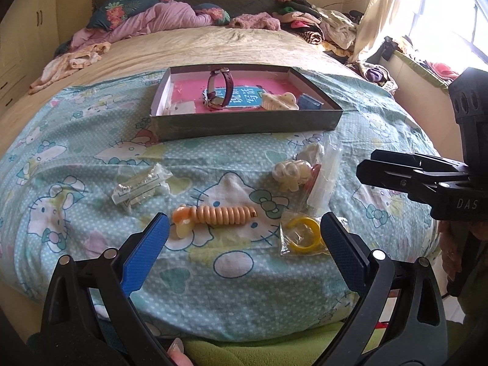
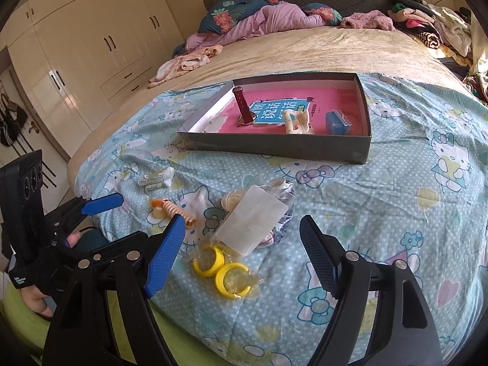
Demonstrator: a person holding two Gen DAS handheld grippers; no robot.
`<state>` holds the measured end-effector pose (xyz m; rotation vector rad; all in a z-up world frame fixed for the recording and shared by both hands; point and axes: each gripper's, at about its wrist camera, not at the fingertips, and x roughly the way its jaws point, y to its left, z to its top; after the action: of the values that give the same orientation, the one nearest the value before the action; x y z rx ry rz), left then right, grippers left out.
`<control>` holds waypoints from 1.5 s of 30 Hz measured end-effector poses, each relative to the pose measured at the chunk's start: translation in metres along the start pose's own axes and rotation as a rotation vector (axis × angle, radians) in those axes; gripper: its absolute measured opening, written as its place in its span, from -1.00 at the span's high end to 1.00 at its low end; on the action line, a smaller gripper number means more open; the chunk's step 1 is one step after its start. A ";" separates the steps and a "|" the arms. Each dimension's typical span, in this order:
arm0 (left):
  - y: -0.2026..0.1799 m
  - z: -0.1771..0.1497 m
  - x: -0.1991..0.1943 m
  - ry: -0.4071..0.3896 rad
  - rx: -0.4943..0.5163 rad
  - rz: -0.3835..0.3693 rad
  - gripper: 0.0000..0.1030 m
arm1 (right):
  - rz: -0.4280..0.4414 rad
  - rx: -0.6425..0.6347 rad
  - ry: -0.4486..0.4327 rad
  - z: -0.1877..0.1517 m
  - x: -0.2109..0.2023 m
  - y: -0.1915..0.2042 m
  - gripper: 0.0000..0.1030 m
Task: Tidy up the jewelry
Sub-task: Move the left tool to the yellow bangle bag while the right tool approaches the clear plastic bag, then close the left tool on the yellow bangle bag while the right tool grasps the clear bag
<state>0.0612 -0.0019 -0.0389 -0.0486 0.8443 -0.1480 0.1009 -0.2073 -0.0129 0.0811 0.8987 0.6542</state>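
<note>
A shallow dark box point(image 1: 244, 122) point(image 2: 274, 149) lies on the Hello Kitty sheet and holds a maroon-strap watch point(image 1: 219, 87) point(image 2: 243, 105), a cream hair clip point(image 1: 279, 101) point(image 2: 297, 122) and a blue case point(image 1: 309, 102) point(image 2: 338, 123). In front lie an orange spiral hair tie point(image 1: 213, 215) point(image 2: 172, 210), bagged yellow earrings point(image 1: 302, 235) point(image 2: 222, 270), a cream pearl clip point(image 1: 291, 172), a clear bag point(image 2: 254, 216) and a small bagged piece point(image 1: 138, 186) point(image 2: 154, 180). My left gripper point(image 1: 244, 238) is open near the hair tie. My right gripper point(image 2: 244, 241) is open over the earrings.
Crumpled purple and floral bedding point(image 1: 158, 15) lies at the headboard. Piled clothes point(image 1: 311, 21) sit at the far right. White wardrobes point(image 2: 91, 48) stand left of the bed. A green cover point(image 1: 244, 347) runs along the near bed edge.
</note>
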 end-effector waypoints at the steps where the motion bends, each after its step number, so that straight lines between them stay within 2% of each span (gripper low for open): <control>1: -0.002 -0.002 0.002 0.007 0.005 -0.007 -0.80 | 0.006 0.007 0.005 0.000 0.002 -0.001 -0.48; 6: -0.014 -0.009 0.014 0.049 0.029 -0.056 -0.80 | 0.017 0.043 0.036 0.001 0.018 -0.009 -0.46; 14: -0.023 -0.012 0.026 0.087 0.044 -0.088 -0.80 | 0.046 0.101 0.066 0.007 0.039 -0.020 -0.36; 21: -0.031 -0.014 0.037 0.121 0.064 -0.109 -0.80 | 0.072 0.164 0.093 0.012 0.057 -0.028 -0.10; 24: -0.035 -0.014 0.042 0.137 0.070 -0.114 -0.80 | 0.076 0.176 0.073 0.014 0.056 -0.031 0.07; 35: -0.056 -0.007 0.074 0.227 0.082 -0.173 -0.80 | 0.087 0.181 -0.027 0.019 0.031 -0.040 0.13; 41: -0.065 -0.005 0.086 0.227 0.102 -0.114 -0.79 | 0.081 0.163 -0.068 0.022 0.018 -0.042 0.13; 43: -0.066 -0.004 0.088 0.211 0.103 -0.100 -0.65 | 0.075 0.155 -0.079 0.022 0.014 -0.042 0.13; 44: -0.067 -0.002 0.090 0.201 0.103 -0.086 -0.47 | 0.074 0.155 -0.082 0.022 0.013 -0.043 0.13; 45: -0.067 0.000 0.091 0.195 0.100 -0.092 -0.46 | 0.075 0.156 -0.086 0.023 0.012 -0.043 0.13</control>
<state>0.1131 -0.0815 -0.0996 0.0215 1.0288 -0.2848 0.1443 -0.2311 -0.0210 0.2813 0.8657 0.6444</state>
